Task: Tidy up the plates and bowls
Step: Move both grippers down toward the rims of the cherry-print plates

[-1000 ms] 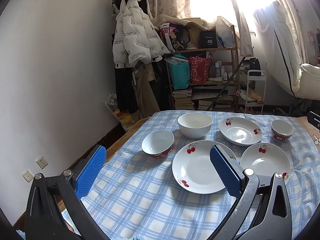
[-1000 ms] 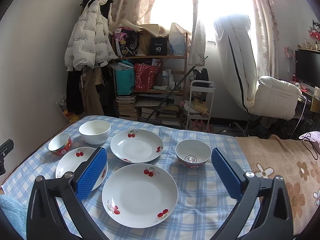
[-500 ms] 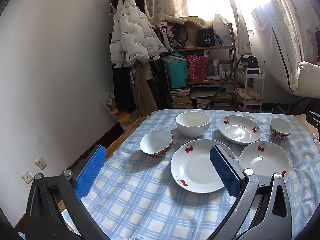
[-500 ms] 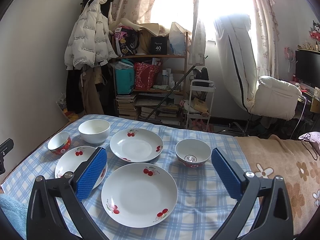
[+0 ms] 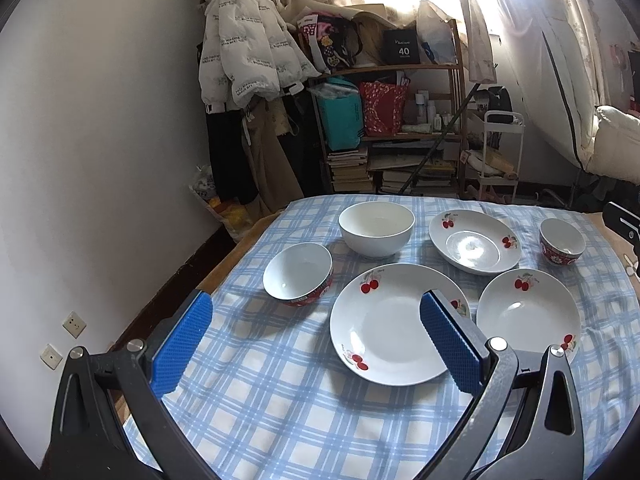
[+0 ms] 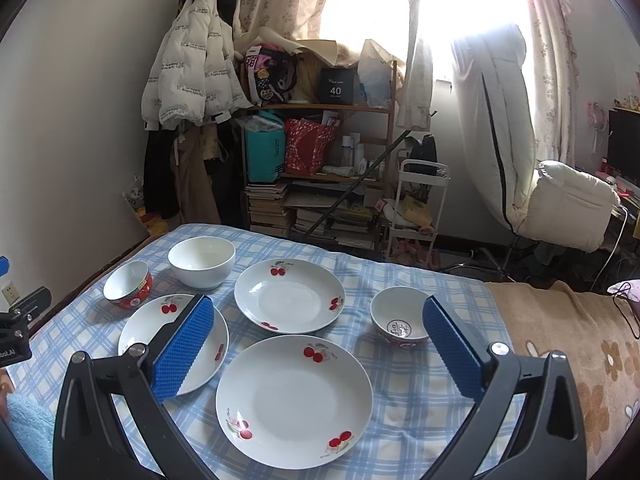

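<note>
Left gripper [image 5: 316, 340]: jaws spread wide, nothing held, hovering over the near-left part of the table. Blue pads [image 5: 182, 346] are knurled rubber on black frame arms with silver screws. Right gripper [image 6: 316, 344]: also wide, nothing between the pads [image 6: 184, 346], same build.

From the right wrist view, clock positions on the table:
- near plate [image 6: 294, 400], 6 o'clock, directly between the right jaws: glossy white, shallow, round, red cherry prints on the rim.
- left plate [image 6: 140, 332], 9 o'clock, partly behind the left pad; same cherry pattern. It's the plate [image 5: 384, 324] in front of the left gripper.
- far plate [image 6: 290, 294], 12 o'clock, same set, just beyond the near plate, not touching it.
- red-rimmed bowl [image 6: 398, 322], 2 o'clock: small, white inside with a red mark on the bottom, red patterned outside.
- second red bowl [image 6: 128, 284], 10 o'clock: same type, near the table's left edge.
- plain white bowl [image 6: 201, 262], 11 o'clock: larger, deeper, no decoration.

All six pieces sit apart, upright, none stacked.

Blue-and-white checked tablecloth [image 6: 400, 392], woven, slightly wrinkled. Brown floral blanket [image 6: 560, 340] lies at 3 o'clock. Beyond: cluttered wooden shelf [image 6: 320, 176], white puffer jacket [image 6: 192, 68] hanging on the wall.
</note>
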`<state>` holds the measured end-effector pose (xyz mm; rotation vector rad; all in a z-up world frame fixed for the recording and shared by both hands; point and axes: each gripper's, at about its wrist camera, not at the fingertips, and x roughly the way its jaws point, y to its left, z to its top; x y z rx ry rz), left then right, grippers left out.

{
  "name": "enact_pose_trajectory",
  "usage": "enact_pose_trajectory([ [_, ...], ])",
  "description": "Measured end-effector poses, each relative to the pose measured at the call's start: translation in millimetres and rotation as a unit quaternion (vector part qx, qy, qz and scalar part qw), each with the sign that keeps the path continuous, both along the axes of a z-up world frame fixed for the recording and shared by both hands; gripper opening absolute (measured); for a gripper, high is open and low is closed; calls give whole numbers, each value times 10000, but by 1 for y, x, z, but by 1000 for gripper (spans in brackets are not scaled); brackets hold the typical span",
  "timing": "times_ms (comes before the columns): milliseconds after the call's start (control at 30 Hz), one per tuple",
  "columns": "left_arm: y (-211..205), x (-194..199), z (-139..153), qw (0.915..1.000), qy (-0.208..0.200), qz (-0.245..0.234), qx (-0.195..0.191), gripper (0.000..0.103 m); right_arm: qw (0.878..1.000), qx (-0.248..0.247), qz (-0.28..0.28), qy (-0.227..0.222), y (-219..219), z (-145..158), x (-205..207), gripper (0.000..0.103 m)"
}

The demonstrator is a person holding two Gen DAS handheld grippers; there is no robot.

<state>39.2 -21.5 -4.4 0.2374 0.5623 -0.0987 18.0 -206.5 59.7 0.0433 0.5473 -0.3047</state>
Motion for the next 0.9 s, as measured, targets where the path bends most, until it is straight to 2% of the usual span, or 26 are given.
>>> enact_pose_trajectory([
  [333, -1, 47, -22, 9983, 542, 194, -7, 102, 9987, -230, 287, 366, 12, -17, 45, 103],
  [500, 2, 70, -38, 9960, 842, 294, -31, 102, 9975, -183, 439, 521, 18, -30, 67, 103],
  [800, 5, 101, -70, 9888, 1435, 402, 41, 102, 9945, -117, 720, 751, 31, -49, 110, 103],
  [900, 5, 110, -81, 9852, 1663, 414, 51, 102, 9922, -50, 883, 880, 36, -59, 124, 99],
])
